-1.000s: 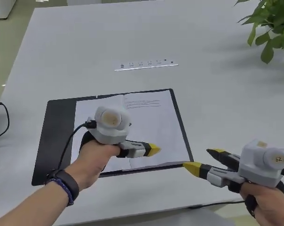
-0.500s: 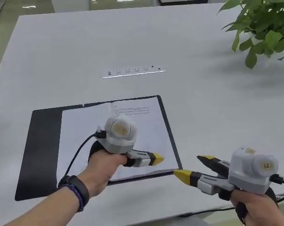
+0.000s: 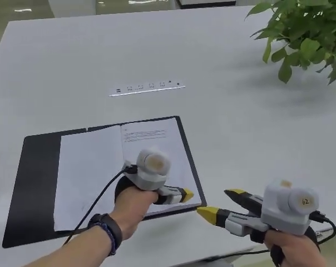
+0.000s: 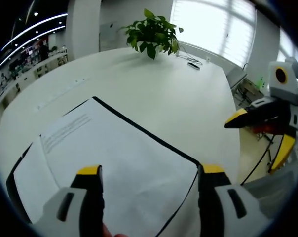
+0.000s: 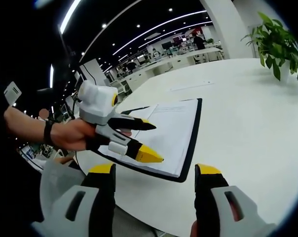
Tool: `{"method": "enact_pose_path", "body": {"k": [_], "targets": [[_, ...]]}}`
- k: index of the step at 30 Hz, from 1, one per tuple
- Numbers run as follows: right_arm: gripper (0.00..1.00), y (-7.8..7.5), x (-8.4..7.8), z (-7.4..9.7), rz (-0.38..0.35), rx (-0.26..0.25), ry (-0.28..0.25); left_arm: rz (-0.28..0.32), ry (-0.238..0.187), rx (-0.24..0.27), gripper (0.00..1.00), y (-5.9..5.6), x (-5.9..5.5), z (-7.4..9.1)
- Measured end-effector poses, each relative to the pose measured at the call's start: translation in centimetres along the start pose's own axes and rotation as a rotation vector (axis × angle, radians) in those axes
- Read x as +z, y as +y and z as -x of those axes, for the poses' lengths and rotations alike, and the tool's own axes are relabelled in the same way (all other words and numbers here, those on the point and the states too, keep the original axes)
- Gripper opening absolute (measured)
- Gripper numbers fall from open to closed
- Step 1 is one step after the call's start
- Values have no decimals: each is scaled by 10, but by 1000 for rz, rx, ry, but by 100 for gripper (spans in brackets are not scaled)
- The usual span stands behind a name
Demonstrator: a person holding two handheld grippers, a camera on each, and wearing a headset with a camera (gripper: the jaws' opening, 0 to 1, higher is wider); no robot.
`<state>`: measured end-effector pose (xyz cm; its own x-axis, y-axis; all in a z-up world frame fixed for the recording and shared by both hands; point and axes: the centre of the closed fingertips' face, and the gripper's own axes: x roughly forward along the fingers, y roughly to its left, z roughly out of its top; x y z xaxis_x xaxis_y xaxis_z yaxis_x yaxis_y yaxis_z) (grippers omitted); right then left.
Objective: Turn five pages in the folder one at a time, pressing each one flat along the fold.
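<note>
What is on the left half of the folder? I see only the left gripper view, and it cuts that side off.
Observer: In the head view, the folder lies open: a white left page, then a bare black cover strip at the far left.
Operator: Where do I hover over it?
Observer: The left gripper is over the right page's near right corner.
Operator: Anything beyond the folder?
Observer: A socket strip set in the table, apart from the folder.
</note>
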<state>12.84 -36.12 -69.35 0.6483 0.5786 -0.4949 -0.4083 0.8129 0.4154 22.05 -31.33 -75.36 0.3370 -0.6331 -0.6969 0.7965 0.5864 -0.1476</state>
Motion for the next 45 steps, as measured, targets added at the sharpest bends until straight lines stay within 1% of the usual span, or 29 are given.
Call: {"method": "enact_pose_path", "body": {"k": [2,5,8,11,15,16,17,19,22,26,28,32,36,39,42,43,45], "targets": [[64,-2,-1,0,-1,0,4,4,8,4,79,-1,-1,-5],[64,-3,-2,0,-4,-2,7,-30,24,17,80,-4,-4,-11],[64,-3,-2,0,-6,-1,10,-67,38,19,81,-7,-6,-15],[63,-5,-2,-2,-6,1,13,-90,47,18,82,-9,-8,-19],[63,-6,-2,-4,-5,4,20,-112,65,18,81,-11,-14,-23],[63,-5,-3,-4,-4,3,23,-128,74,24,81,-10,-16,-24],[63,-5,-3,-5,-2,3,26,-164,91,37,80,-7,-19,-24],[63,-5,-3,-6,-1,3,28,-158,89,31,80,-7,-20,-25],[63,-5,-4,-7,-4,5,31,-171,96,30,79,-6,-22,-24],[62,-5,-6,-8,-2,5,42,-160,90,19,78,-4,-22,-24],[62,-5,-7,-9,-3,5,45,-159,84,15,76,-2,-21,-22],[60,-5,-7,-12,-7,3,47,-146,69,9,69,3,-20,-19],[59,-3,-6,-16,-6,10,50,-130,58,-2,67,4,-20,-17],[58,-4,-4,-22,-5,17,49,-113,46,-8,64,4,-20,-15],[56,-6,1,-29,-31,27,27,-97,35,-9,61,6,-20,-13],[55,-8,4,-36,-47,32,15,-96,33,-9,60,6,-21,-13],[54,-9,7,-45,-47,39,19,-94,30,-11,60,6,-21,-13]]}}
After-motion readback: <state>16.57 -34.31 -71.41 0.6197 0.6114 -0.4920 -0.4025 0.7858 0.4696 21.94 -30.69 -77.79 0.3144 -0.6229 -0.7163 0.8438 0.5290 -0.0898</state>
